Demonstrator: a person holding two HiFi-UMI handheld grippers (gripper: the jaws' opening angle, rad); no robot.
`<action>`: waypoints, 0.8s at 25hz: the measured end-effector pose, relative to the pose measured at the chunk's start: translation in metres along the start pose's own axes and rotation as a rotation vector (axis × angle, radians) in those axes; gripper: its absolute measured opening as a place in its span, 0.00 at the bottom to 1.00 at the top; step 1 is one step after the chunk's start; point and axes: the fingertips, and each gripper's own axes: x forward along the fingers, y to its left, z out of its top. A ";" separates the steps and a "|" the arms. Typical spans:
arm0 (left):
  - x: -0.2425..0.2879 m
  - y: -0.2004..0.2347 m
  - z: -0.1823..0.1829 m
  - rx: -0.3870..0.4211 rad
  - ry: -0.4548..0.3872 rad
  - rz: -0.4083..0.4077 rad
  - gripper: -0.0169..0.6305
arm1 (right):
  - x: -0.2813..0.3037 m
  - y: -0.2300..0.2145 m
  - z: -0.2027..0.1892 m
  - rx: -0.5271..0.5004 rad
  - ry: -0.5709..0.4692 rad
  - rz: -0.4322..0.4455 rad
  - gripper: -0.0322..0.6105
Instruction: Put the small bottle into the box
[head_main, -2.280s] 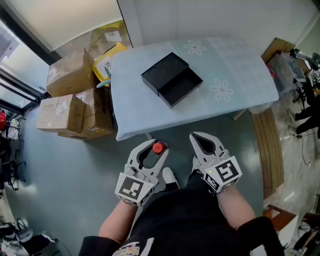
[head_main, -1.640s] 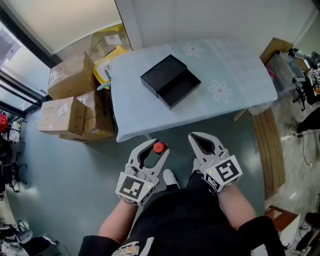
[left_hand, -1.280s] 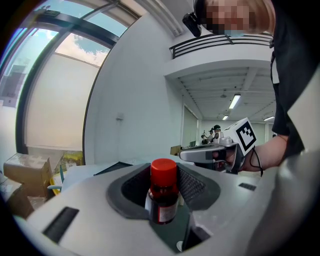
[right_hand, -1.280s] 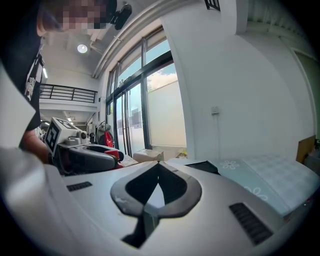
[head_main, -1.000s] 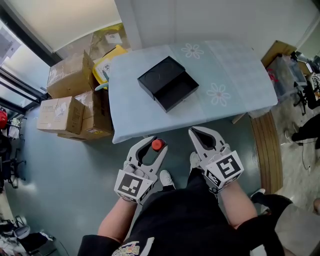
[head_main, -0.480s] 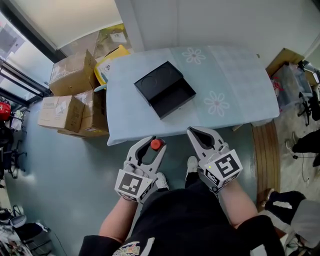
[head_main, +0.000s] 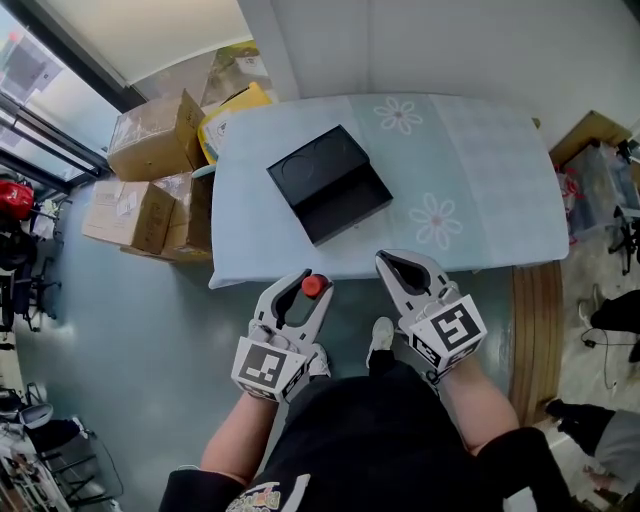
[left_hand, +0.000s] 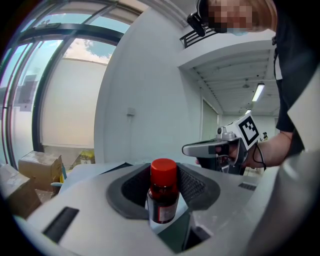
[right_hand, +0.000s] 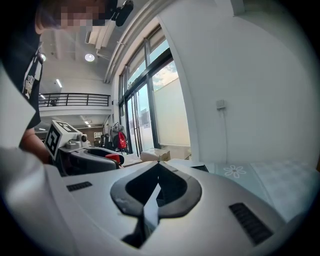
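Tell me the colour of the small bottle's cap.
The cap is red, clearest in the left gripper view.

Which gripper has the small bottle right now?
The left gripper: the red-capped small bottle stands clamped between its jaws. The right gripper is shut and empty.

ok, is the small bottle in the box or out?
Out: the small bottle is held upright in the left tongs, away from the box.

box sitting left on table | cartons lying left of table | small bottle sitting in left claw before table | right claw hovering alongside
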 end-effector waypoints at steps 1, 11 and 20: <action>0.005 0.000 0.001 -0.004 0.003 0.011 0.27 | 0.000 -0.005 0.000 0.001 0.002 0.008 0.06; 0.048 -0.001 0.002 -0.024 0.019 0.112 0.27 | 0.002 -0.052 -0.008 0.022 0.021 0.082 0.06; 0.073 -0.004 0.006 -0.021 -0.005 0.186 0.27 | -0.005 -0.078 -0.010 0.021 0.025 0.144 0.06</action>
